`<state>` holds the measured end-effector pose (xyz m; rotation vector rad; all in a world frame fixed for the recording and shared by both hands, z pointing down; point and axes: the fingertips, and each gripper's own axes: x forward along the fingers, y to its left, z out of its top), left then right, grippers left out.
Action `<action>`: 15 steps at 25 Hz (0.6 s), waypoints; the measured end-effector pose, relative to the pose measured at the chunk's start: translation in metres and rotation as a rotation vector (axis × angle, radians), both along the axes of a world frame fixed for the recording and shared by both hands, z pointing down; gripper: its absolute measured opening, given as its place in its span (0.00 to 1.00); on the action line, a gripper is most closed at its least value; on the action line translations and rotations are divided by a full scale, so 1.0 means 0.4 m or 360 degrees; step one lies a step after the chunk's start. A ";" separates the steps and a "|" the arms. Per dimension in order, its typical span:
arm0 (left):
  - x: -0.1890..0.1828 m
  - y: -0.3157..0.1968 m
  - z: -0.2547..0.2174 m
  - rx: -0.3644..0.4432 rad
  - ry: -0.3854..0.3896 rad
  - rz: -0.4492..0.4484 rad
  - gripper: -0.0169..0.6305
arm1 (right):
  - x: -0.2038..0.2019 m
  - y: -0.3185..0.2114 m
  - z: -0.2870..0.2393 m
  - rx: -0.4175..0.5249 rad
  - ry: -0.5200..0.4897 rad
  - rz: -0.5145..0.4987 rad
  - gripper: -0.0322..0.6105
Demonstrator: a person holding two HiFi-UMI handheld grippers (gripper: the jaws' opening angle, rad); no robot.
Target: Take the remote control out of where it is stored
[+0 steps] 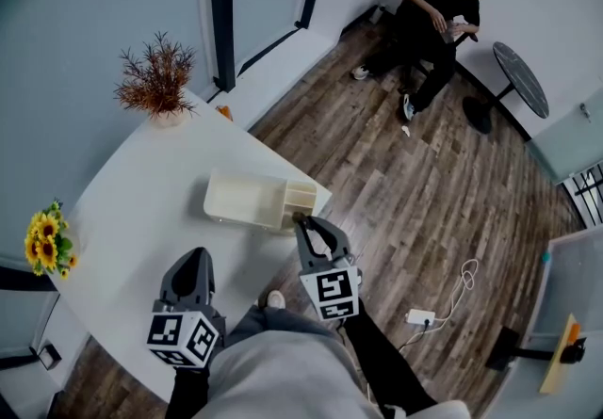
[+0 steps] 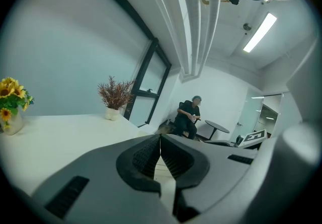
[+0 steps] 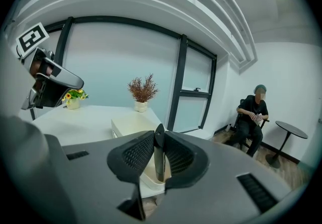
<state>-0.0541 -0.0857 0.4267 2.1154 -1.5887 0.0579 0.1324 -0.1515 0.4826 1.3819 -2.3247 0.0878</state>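
- Where the right claw (image 3: 159, 135) reaches over the near end of the storage box (image 3: 132, 125), its jaws pinch the remote control (image 3: 159, 163), a thin dark slab standing upright between the ribbed pads.
- Remote control: gripped by its upper part, edge-on to the claw. Its lower end hangs below the jaws and appears to sit in the box's end compartment, probably so that it can be drawn straight up without catching on the dividers.
- Storage box (image 1: 247, 199): cream-coloured and divided into compartments. It lies directly under and ahead of the right claw (image 1: 303, 219), at the table's edge on that claw's side. Judged stage: grip made, lift not yet finished.
- Left claw (image 2: 160, 141): jaws pressed together with nothing between them. In the head view this claw (image 1: 193, 257) sits back from the box and beside the right one, apparently parked since one claw is enough for the job.
- Table (image 1: 141, 201): a white top that runs forward and to the left of both claws.
- Dried plant (image 1: 155, 78): in a pot at the far corner, well beyond the box.
- Sunflowers (image 1: 47, 238): far out to the left claw's left, at the table edge.
- Person (image 1: 429, 12): seated well beyond the right claw, off the table, and taking no part in the task.
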 end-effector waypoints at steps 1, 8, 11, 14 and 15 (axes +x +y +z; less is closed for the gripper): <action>-0.001 0.000 0.000 0.0000 -0.0001 -0.0004 0.04 | -0.001 0.000 0.000 0.0001 -0.0004 0.0002 0.16; -0.005 0.001 0.004 -0.0004 0.0001 -0.0020 0.04 | -0.003 0.002 -0.007 -0.0003 -0.0031 0.0009 0.16; -0.001 0.001 0.004 -0.0005 0.0002 -0.0016 0.04 | -0.002 0.005 -0.012 -0.0008 -0.0041 0.0012 0.16; 0.005 -0.002 0.000 -0.0001 0.0005 -0.0008 0.04 | 0.002 0.005 -0.015 -0.0002 -0.0041 0.0014 0.16; 0.006 -0.003 0.000 -0.0001 0.0005 -0.0006 0.04 | 0.003 0.004 -0.015 0.0002 -0.0040 0.0016 0.16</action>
